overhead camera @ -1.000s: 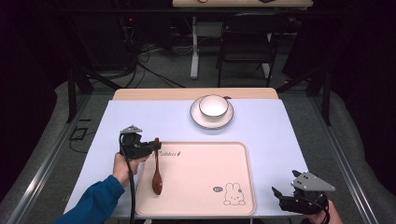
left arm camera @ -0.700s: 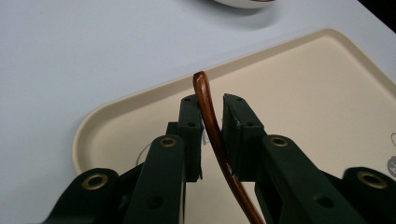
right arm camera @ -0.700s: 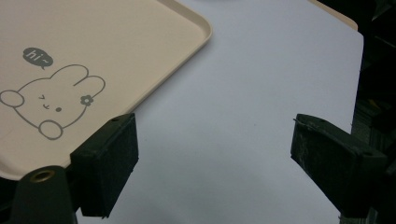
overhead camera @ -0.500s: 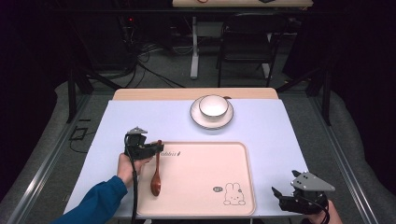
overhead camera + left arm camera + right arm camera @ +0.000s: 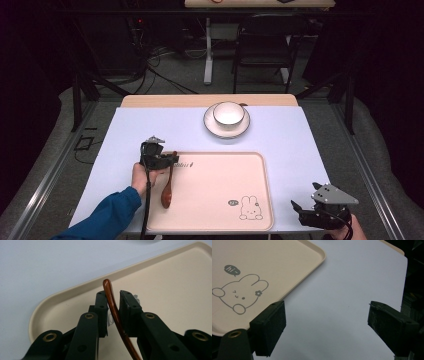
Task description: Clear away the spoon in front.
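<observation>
- Left claw (image 5: 169,159): clenched on the handle of a brown spoon (image 5: 167,189). In the left gripper view the handle (image 5: 113,307) runs between the 2 black jaws, held near its curled tip, with a slight gap showing on one side of it.
- Spoon position: it lies lengthwise near the left edge of the beige tray (image 5: 215,220), bowl end toward the person, handle end toward the far rim. The bowl appears to rest on the tray floor; whether the handle end is lifted off it cannot be told.
- Left hand (image 5: 141,176): wrapped around the left claw's body, blue sleeve entering from the bottom of the high view.
- Right claw (image 5: 302,209): released, with nothing between its 2 jaws. It sits near the front right corner of the desk (image 5: 125,135), just beside the tray's right rim. In the right gripper view the jaws stand wide apart over bare pale-blue desk surface (image 5: 342,290), with the tray corner (image 5: 287,262) and its printed rabbit to the left.
- White bowl (image 5: 229,113): upright on a white saucer (image 5: 214,127), on the desk beyond the tray's far rim, well apart from both claws.
</observation>
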The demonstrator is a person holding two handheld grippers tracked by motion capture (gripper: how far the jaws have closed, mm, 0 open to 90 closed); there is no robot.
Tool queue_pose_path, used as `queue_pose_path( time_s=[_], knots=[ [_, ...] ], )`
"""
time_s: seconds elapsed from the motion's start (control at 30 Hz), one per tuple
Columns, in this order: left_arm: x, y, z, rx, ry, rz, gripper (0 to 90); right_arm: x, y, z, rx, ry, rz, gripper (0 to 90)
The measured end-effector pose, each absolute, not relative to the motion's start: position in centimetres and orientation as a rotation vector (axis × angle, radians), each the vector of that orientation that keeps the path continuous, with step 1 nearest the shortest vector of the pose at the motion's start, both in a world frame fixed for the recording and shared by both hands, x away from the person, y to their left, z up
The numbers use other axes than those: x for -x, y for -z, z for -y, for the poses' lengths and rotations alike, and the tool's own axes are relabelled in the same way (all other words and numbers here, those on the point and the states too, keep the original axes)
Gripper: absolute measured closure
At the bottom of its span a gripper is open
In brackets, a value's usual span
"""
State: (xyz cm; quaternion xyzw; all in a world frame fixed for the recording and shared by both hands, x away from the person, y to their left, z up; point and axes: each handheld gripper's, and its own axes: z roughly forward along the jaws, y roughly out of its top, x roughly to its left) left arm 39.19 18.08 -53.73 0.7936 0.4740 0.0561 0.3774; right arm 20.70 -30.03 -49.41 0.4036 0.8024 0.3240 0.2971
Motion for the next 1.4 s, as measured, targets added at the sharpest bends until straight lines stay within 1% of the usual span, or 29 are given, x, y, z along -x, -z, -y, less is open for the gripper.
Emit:
queue_pose_path(
  time_s=[0.1,0.2,0.43,0.7,0.83,0.87,0.97,1.0,1.07,1.13,1.4],
  knots=[
    [-39.3,53.9,-17.8,-2.042,-0.152,-1.218,76.8,-20.7,49.4,30.0,-1.072,-0.862,-2.132,14.3],
    [-39.4,54.1,-17.5,-2.058,-0.206,-1.214,76.5,-20.7,49.4,30.0,-1.073,-0.861,-2.133,14.3],
    [-39.6,54.6,-16.6,-2.112,-0.234,-1.21,76.4,-20.7,49.4,30.1,-1.074,-0.86,-2.133,14.3],
    [-39.8,55.0,-16.1,-2.131,-0.265,-1.199,75.3,-20.7,49.4,30.1,-1.078,-0.861,-2.132,14.3],
    [-39.7,55.0,-15.9,-2.134,-0.272,-1.196,66.8,-20.7,49.4,30.1,-1.077,-0.86,-2.132,14.3],
    [-39.7,54.9,-15.9,-2.138,-0.269,-1.197,61.5,-20.7,49.4,30.1,-1.077,-0.86,-2.132,14.3],
    [-39.6,54.7,-15.9,-2.135,-0.27,-1.197,53.0,-20.7,49.4,30.0,-1.078,-0.86,-2.131,14.3],
    [-39.5,54.6,-15.9,-2.136,-0.286,-1.195,47.9,-20.7,49.4,30.1,-1.077,-0.859,-2.13,14.3],
    [-39.3,54.2,-16.0,-2.135,-0.288,-1.177,43.1,-20.7,49.4,30.1,-1.077,-0.86,-2.129,14.3],
    [-39.0,53.5,-16.0,-2.132,-0.323,-1.148,36.4,-20.7,49.4,30.1,-1.077,-0.86,-2.13,14.3],
    [-37.4,50.6,-16.1,-2.117,-0.403,-1.027,22.7,-20.7,49.4,30.1,-1.075,-0.86,-2.13,14.4]
  ],
)
